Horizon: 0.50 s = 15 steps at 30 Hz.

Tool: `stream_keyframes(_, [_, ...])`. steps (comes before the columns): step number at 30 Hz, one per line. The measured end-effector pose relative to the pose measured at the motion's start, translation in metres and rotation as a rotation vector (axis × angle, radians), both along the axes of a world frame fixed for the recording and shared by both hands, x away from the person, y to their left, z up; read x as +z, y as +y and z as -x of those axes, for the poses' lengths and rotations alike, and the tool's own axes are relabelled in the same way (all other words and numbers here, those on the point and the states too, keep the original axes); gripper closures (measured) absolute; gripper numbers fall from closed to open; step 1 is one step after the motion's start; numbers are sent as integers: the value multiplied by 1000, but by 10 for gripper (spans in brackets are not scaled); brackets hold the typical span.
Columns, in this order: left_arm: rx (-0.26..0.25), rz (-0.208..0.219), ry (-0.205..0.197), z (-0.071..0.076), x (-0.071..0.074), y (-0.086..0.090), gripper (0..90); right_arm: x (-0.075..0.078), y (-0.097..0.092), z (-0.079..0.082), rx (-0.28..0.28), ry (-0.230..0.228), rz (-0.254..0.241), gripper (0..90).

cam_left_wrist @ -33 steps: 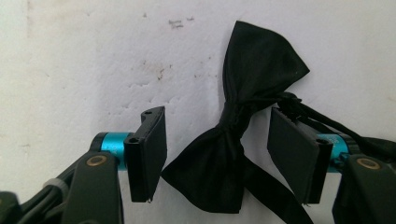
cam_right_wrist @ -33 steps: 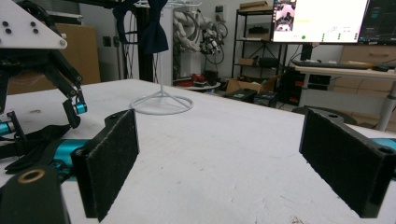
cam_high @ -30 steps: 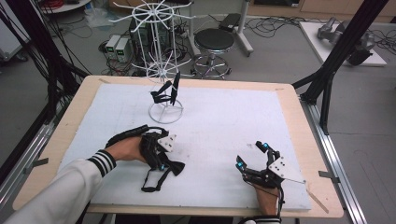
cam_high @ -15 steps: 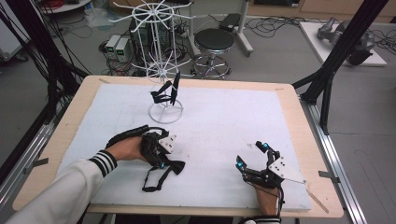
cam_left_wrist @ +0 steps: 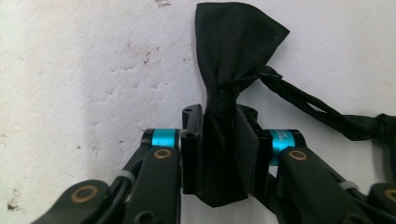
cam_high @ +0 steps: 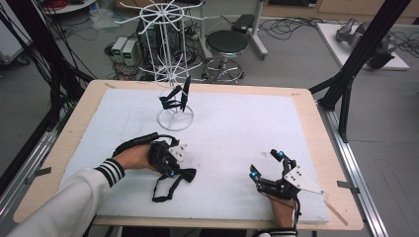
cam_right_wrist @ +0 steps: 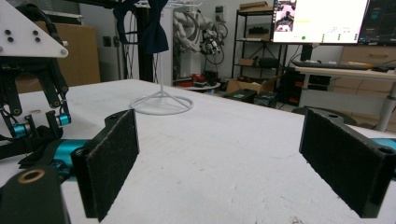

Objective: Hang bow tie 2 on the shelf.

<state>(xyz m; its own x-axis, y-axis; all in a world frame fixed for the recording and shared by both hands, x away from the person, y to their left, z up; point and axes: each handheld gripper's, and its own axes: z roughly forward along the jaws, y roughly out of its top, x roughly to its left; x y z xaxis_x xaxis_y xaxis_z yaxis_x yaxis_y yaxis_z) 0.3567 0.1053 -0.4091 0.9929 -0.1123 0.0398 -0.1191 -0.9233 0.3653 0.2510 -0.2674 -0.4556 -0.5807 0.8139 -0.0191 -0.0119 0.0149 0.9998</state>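
A black bow tie [cam_left_wrist: 233,42] lies on the white table cover, its strap [cam_left_wrist: 317,112] trailing off to one side. My left gripper [cam_left_wrist: 219,140] is shut on one wing of it; the jaws have just been closing, and the cloth is bunched between the pads. In the high view that gripper [cam_high: 173,168] rests at the front left with the bow tie [cam_high: 187,174] and its strap loop [cam_high: 160,190] beside it. My right gripper [cam_high: 266,164] sits at the front right, open, with nothing between its pads [cam_right_wrist: 112,158].
A white wire stand [cam_high: 175,118] rises at the back left of the table, and a second dark bow tie [cam_high: 178,96] hangs on it. Behind the table are a stool [cam_high: 226,43], cables and boxes. The white cover [cam_high: 247,123] spans the table's middle.
The left gripper's jaws have drawn in on the bow tie. Both hands stay where they were, and the right gripper is unchanged.
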Motion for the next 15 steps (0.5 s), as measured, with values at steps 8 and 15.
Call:
stream_keyframes(8, [23,19,-16,0,3,1,765,0,0,0,-1,-1,1,114])
stream_keyframes(15, [43,39,-31,2,9,6,764,0,0,0,0,0,2,114])
